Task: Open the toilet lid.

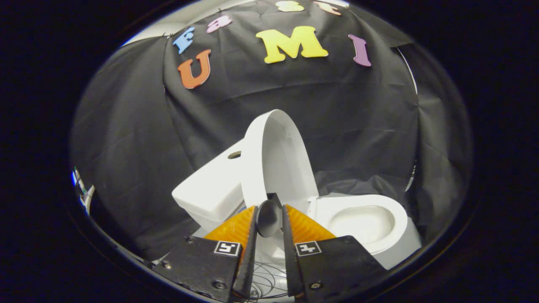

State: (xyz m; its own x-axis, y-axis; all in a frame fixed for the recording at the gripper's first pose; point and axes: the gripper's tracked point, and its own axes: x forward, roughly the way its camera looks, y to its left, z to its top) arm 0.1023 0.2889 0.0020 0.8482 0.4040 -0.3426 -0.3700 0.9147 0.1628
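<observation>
Lid [276, 160] standing upright at frame centre, leaning toward the tank [210, 185], bowl [362, 221] exposed lower right. Gripper [269, 210] fingers narrowly parted at its edge, grip uncertain. Next: let go, back away.

So the backdrop is a wrinkled black cloth wall [139, 168], draped in loose folds and creases, wrapping round the back and both sides. Above its top edge a strip of pale, lit-up surface [185, 17] peeks out. The lighting looks dim overall, with the cloth going darker down low.
</observation>
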